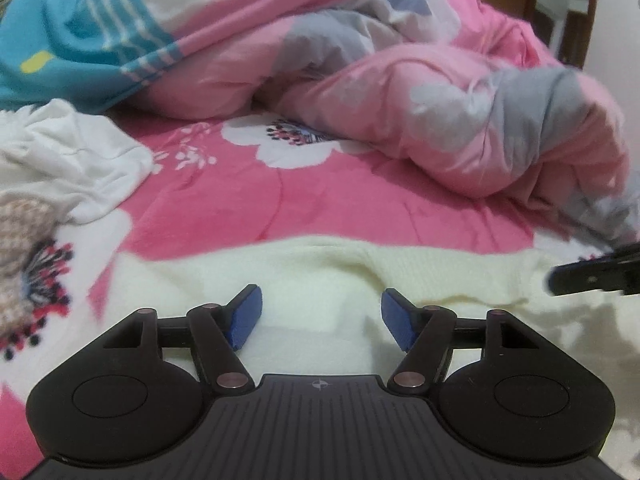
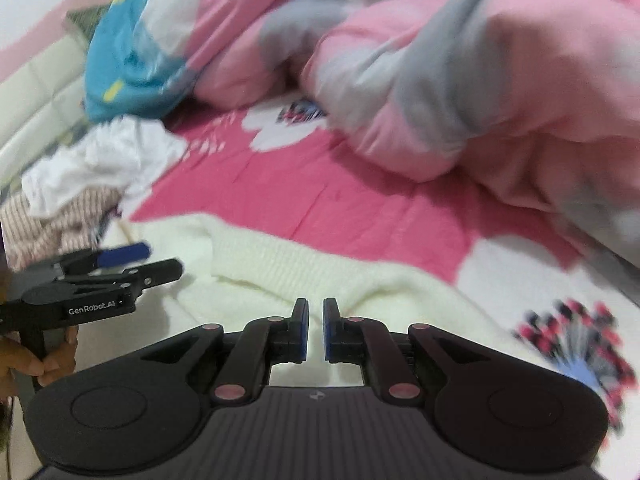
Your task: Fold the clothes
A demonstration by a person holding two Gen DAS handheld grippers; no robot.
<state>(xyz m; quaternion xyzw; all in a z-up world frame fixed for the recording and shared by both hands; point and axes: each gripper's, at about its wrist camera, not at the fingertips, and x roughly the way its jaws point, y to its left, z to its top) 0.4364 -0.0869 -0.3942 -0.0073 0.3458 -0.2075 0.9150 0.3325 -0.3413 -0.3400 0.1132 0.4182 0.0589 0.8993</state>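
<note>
Now my left gripper has its jaws spread wide, nothing between the blue pads, and it hovers just over the cream sweater. My right gripper has its jaws nearly together with only a thin slit left; I see no cloth caught in that slit (the view is blurred, so I can't be sure). It too sits just above the sweater, which lies spread flat on the bed's pink flowered sheet, right in front of both tools. From the right wrist view, a hand holds the left gripper's handle at the left edge. Farther left lies a crumpled white garment partly over a checked one. Beyond the sheet is a bunched pink and grey quilt, with a blue cloth at the far left.
</note>
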